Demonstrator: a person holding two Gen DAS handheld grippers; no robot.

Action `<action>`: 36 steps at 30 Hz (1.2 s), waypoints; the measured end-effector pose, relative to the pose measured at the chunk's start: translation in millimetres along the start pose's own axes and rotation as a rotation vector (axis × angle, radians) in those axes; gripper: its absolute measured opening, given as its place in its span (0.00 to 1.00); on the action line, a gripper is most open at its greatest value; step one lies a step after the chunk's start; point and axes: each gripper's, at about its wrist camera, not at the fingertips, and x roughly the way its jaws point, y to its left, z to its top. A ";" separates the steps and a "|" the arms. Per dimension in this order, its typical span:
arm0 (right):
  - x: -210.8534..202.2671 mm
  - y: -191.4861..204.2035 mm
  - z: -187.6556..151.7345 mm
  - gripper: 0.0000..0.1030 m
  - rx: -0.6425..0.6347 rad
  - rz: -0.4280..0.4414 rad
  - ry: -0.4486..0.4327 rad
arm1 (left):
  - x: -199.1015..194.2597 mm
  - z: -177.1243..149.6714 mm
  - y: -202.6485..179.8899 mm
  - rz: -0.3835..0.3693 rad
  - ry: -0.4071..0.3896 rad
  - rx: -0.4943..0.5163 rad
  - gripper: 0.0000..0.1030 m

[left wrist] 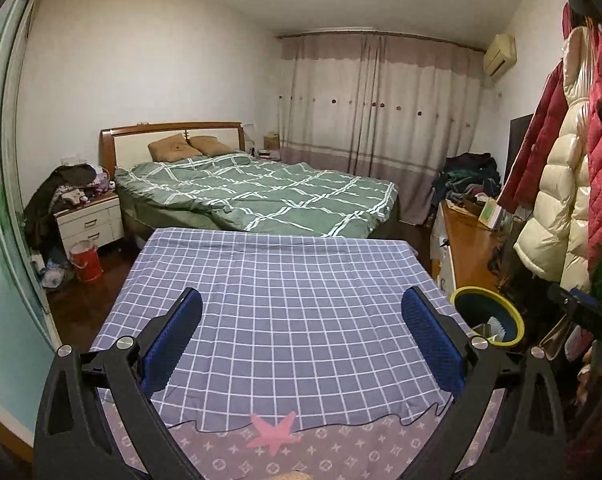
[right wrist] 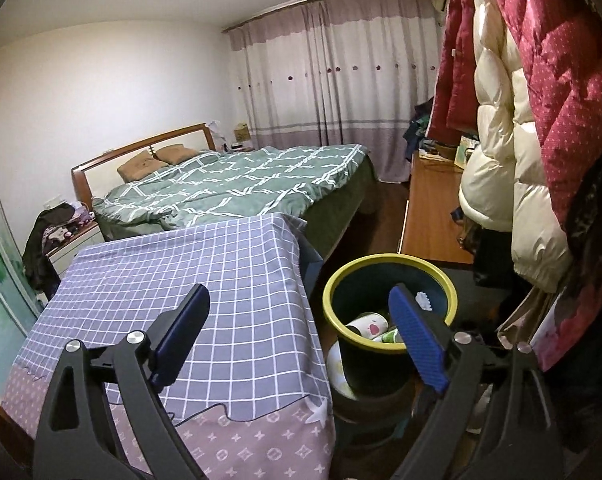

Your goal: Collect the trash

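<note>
Yellow-rimmed and dark inside, the bin (right wrist: 389, 304) stands on the floor just beside the table (right wrist: 205, 280), at about three o'clock from its checked cloth, and it already holds the trash: a white cup (right wrist: 367, 325) and a green-and-white item beside it. Both grippers are empty. The right gripper (right wrist: 299, 312) has its jaws spread wide with nothing between them, one blue pad over the cloth and the other over the bin's mouth; the left gripper (left wrist: 301, 320) hangs over the bare cloth, jaws equally wide and holding nothing. I see no loose trash on the cloth, so the main risk is a pointless grab that bunches the fabric. The right pad could also clip the bin's rim and tip it, spilling the cup toward the hanging coats (right wrist: 501, 120) at two o'clock.
</note>
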 end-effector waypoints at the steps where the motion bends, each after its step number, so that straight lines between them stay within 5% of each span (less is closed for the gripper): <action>1: -0.6 1.4 -0.8 0.84 -0.002 0.006 0.001 | -0.4 -1.0 -2.2 0.001 0.002 0.002 0.95; 36: 3.6 2.0 -2.5 0.85 0.004 0.020 0.004 | 14.4 -3.5 -19.1 0.000 0.042 0.028 0.95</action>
